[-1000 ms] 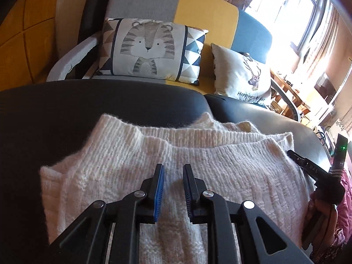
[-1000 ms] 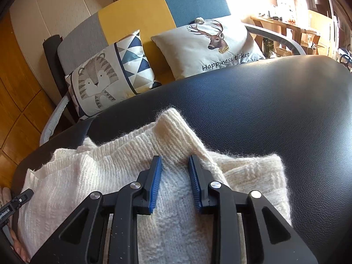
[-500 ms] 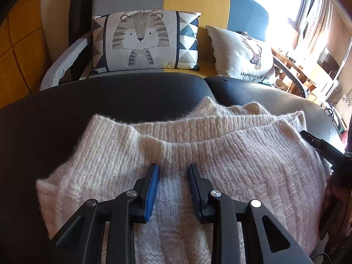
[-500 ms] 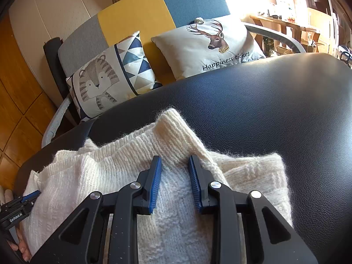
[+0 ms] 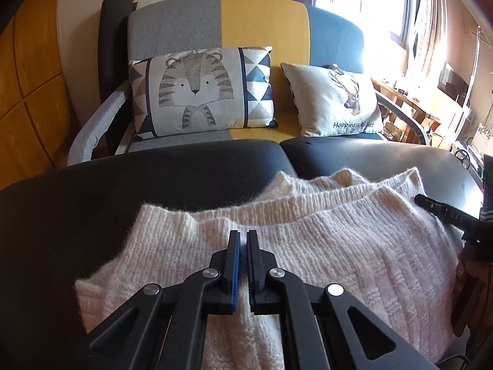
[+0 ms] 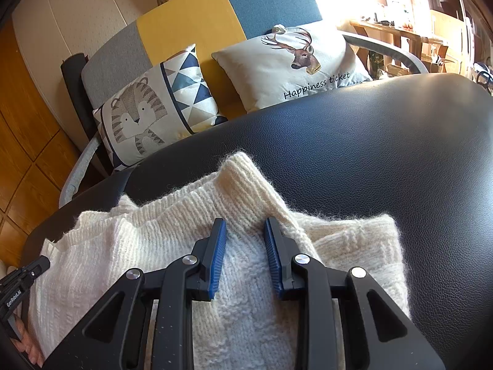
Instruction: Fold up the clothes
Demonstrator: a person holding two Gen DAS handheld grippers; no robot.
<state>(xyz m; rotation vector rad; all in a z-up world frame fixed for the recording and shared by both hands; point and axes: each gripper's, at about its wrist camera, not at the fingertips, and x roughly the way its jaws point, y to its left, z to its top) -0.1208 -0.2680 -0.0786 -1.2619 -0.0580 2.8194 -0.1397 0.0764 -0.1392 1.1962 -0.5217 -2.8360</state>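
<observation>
We find bare black worktop (image 6: 385, 160) open right of and beyond the sweater (image 6: 246, 197), while the sofa (image 5: 262, 24) and its cushions (image 5: 203, 92) block farther reach.

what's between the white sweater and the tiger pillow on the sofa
Only bare black leather surface lies between the sweater and the tiger pillow, seen in the left wrist view.

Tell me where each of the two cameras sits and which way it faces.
Left wrist: on the left gripper, looking along its fingers, nearly shut on a pinch of the white sweater, toward the sofa; the right gripper shows at the right edge.
Right wrist: on the right gripper, fingers open over the sweater's right side; the left gripper and a hand show at lower left.
Shared: sweater, black cushion, sofa, tiger pillow, deer pillow.
</observation>
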